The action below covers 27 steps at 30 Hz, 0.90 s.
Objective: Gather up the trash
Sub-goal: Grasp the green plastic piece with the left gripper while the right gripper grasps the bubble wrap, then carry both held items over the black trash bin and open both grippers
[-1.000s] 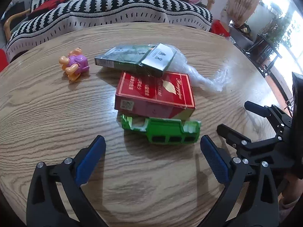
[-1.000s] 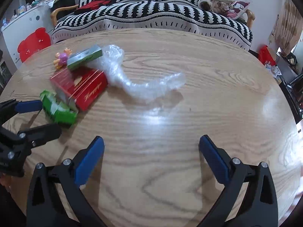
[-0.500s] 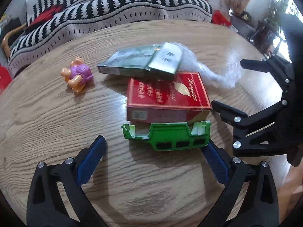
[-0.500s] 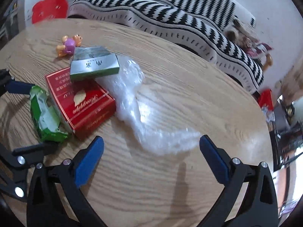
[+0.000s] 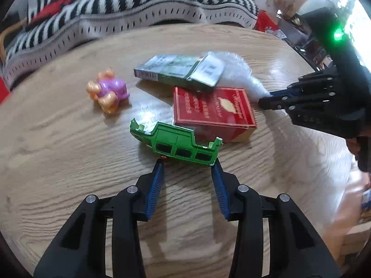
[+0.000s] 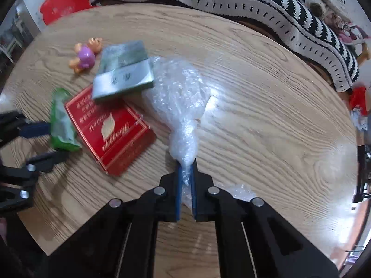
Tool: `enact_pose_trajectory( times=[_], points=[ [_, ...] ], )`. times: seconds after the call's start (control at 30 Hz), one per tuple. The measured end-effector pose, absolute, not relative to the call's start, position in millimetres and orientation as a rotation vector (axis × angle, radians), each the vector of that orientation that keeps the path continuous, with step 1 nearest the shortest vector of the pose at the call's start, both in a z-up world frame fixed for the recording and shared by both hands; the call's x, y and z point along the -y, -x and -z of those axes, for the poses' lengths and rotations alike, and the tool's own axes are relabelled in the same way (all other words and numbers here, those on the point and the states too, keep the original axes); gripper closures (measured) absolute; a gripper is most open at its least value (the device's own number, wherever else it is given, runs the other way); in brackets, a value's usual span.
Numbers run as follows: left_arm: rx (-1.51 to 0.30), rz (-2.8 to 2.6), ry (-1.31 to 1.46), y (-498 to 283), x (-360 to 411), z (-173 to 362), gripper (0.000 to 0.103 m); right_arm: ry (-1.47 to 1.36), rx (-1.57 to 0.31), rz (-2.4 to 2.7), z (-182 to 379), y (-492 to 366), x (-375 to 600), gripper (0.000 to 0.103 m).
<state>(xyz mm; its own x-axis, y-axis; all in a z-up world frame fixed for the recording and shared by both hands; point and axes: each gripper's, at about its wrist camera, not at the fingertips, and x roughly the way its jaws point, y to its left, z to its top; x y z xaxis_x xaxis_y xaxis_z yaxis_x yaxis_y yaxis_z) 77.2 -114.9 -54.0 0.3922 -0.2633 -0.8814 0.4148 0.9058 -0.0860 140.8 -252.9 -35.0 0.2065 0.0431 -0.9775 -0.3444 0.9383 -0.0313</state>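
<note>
A torn green plastic piece (image 5: 178,142) lies on the round wooden table (image 5: 58,139), against a red cigarette carton (image 5: 213,110). My left gripper (image 5: 188,162) has its jaws closed in on the two ends of the green piece. A green-grey carton (image 5: 180,71) leans on the red one. Clear bubble wrap (image 6: 180,97) lies beside the cartons; my right gripper (image 6: 186,165) is shut on its twisted end. In the right wrist view the green piece (image 6: 61,120) sits between the left gripper's fingers (image 6: 34,128).
A small pink and orange toy figure (image 5: 107,91) lies left of the cartons, and shows in the right wrist view (image 6: 85,54). A black-and-white striped sofa (image 5: 139,2) stands behind the table. A red item (image 6: 65,2) stands past the table's far left edge.
My left gripper moved up to the green piece and closed on its ends. My right gripper moved to the bubble wrap's tail and shut on it.
</note>
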Motion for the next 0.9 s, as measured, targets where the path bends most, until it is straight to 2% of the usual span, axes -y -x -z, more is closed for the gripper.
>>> enact_pose_trajectory(
  times=[0.47, 0.9],
  points=[
    [-1.044, 0.444, -0.211, -35, 118, 24, 0.062, 0.183, -1.293, -0.193, -7, -72, 267, 0.096],
    [-1.005, 0.571, -0.145, 31, 140, -11, 0.062, 0.024, -1.141, -0.199, -88, 40, 310, 0.096]
  ],
)
